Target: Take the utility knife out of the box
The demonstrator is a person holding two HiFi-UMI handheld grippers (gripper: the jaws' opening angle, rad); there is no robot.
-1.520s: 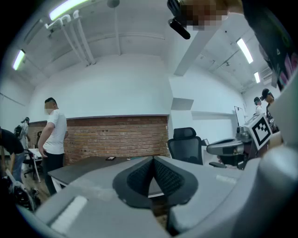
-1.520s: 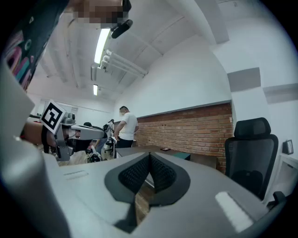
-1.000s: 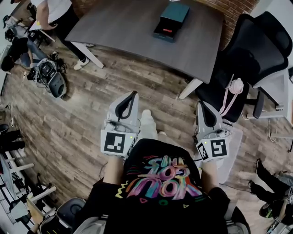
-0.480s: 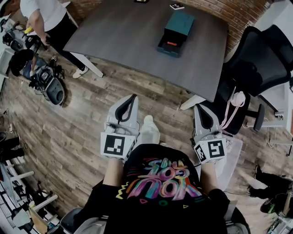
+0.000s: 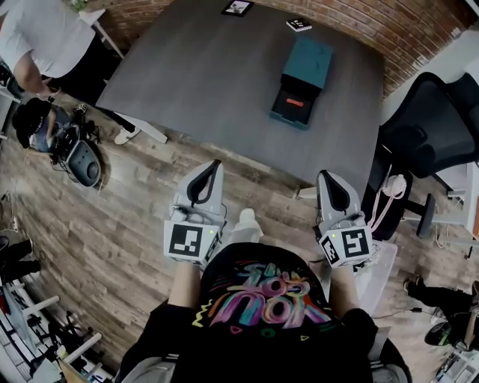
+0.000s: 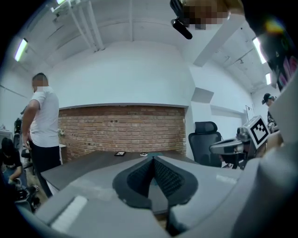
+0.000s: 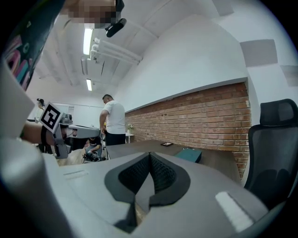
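A teal box (image 5: 308,66) lies on the dark grey table (image 5: 202,67), its drawer pulled out toward me. An orange utility knife (image 5: 293,102) shows inside the drawer. My left gripper (image 5: 212,166) and right gripper (image 5: 327,176) are held side by side over the wooden floor, short of the table's near edge, both pointing at the table. In the left gripper view the jaws (image 6: 152,158) are pressed together with nothing between them. The right gripper (image 7: 149,153) is shut and empty too, with the teal box (image 7: 188,154) ahead, slightly to the right.
A person in a white shirt (image 5: 41,37) stands by the table's left corner, with equipment (image 5: 78,153) on the floor nearby. Black office chairs (image 5: 430,127) stand to the right of the table. Two small marker cards (image 5: 237,8) (image 5: 299,25) lie at the table's far edge.
Both grippers have moved forward toward the table; the table and the teal box now sit closer and lower in the head view. Both stay shut.
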